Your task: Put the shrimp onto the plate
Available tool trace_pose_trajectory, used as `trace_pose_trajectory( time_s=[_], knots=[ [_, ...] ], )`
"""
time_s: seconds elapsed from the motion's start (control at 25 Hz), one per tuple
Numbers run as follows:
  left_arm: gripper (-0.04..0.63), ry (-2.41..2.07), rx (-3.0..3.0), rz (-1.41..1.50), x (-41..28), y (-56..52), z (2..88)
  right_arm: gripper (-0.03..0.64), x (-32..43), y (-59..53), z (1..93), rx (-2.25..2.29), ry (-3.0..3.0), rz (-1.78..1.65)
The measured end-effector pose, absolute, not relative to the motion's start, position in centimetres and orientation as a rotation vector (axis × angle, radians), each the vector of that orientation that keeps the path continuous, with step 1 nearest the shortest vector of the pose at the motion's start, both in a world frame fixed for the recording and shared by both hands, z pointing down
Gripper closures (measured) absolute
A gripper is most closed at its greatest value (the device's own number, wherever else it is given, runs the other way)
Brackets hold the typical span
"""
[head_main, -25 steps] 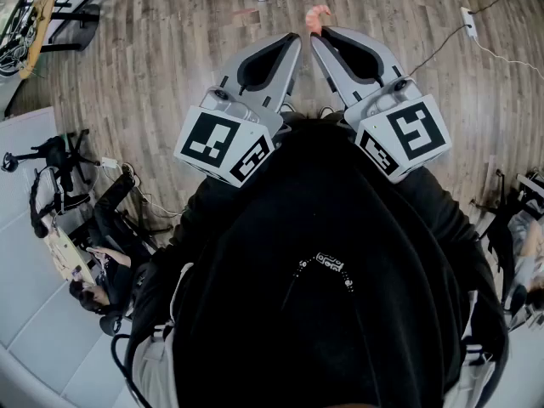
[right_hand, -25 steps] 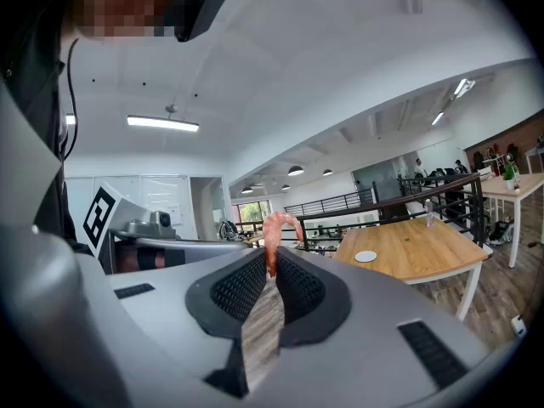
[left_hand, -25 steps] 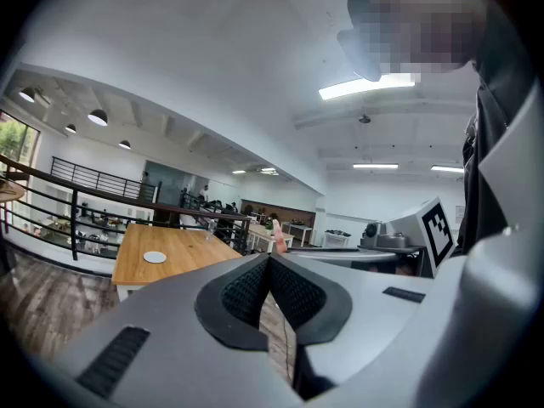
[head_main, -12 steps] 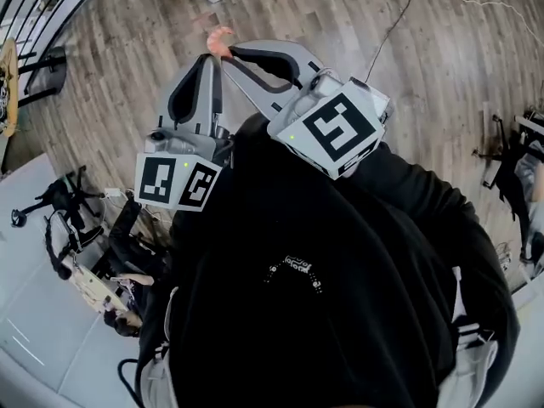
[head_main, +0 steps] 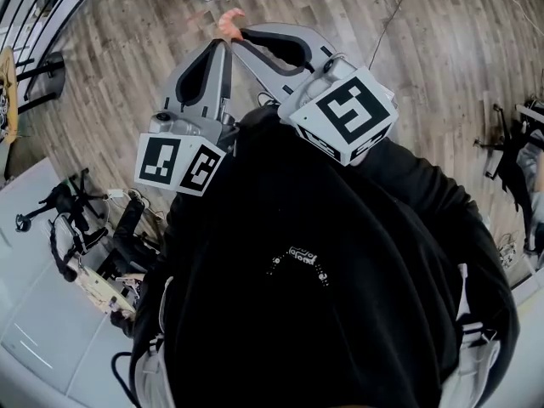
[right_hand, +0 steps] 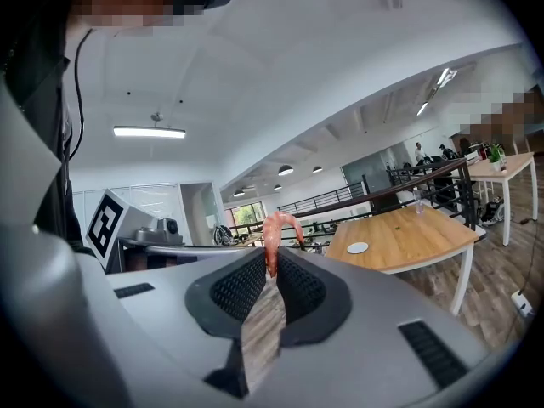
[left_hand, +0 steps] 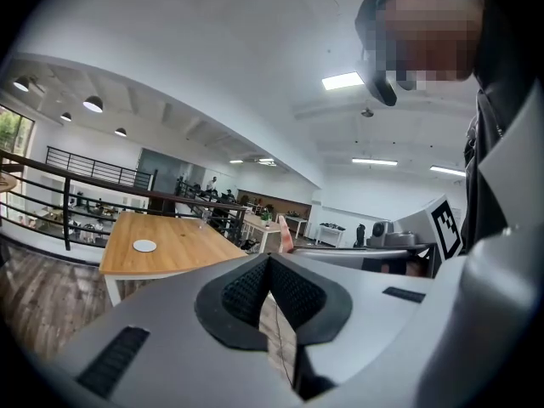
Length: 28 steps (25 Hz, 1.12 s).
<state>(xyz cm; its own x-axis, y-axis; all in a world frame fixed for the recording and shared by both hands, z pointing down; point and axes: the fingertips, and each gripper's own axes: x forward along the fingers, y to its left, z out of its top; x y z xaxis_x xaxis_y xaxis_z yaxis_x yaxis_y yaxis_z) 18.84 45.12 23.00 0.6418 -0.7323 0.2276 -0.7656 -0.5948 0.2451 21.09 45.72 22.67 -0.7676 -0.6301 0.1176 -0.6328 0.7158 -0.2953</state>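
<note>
With the shrimp [right_hand: 270, 240] pinched at the tips of the right hand-held gripper [right_hand: 270, 274] and the left hand-held gripper [left_hand: 268, 266] clenched empty, a steady squeeze should carry it to the plate [right_hand: 358, 247] on the far worktop [right_hand: 416, 228].

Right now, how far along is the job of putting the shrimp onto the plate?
Done: the shrimp is picked up, pinched between the right tongs. In hand: it is held in the air above the wooden floor; the left tongs are shut and empty. Left: the white plate lies bare on the wooden table, well away from the shrimp, so approaching and placing remain.
</note>
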Motion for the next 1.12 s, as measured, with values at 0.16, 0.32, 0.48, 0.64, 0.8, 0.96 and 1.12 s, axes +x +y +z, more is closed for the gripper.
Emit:
trace_pose_trajectory(
  time_s=[0.16, 0.32, 0.48, 0.64, 0.8, 0.96, 1.12],
  knots=[
    [0.595, -1.19, 2.579, 0.139, 20.4, 44.8, 22.6, 0.565, 22.1, 45.8, 22.3, 1.066, -2.917, 0.46],
    [0.595, -1.19, 2.593, 0.149, 20.7, 44.7, 22.4, 0.565, 22.3, 45.7, 22.2, 1.056, -2.926, 0.452],
    [0.595, -1.21, 2.592, 0.14, 19.6, 44.1, 21.9, 0.565, 21.3, 45.0, 22.2, 1.03, -2.925, 0.447],
    [0.595, -1.212, 2.577, 0.12, 17.8, 43.0, 22.2, 0.565, 19.8, 43.6, 22.4, 1.03, -2.908, 0.44],
    [0.595, -1.204, 2.554, 0.08, 16.5, 40.2, 22.6, 0.565, 19.0, 41.0, 22.8, 1.058, -2.87, 0.427],
    [0.595, -1.201, 2.562, 0.047, 15.2, 37.0, 22.3, 0.565, 17.6, 38.3, 23.1, 1.08, -2.836, 0.413],
    [0.595, -1.178, 2.549, 0.037, 13.5, 33.8, 23.0, 0.565, 15.8, 35.2, 23.6, 1.099, -2.815, 0.424]
  ],
)
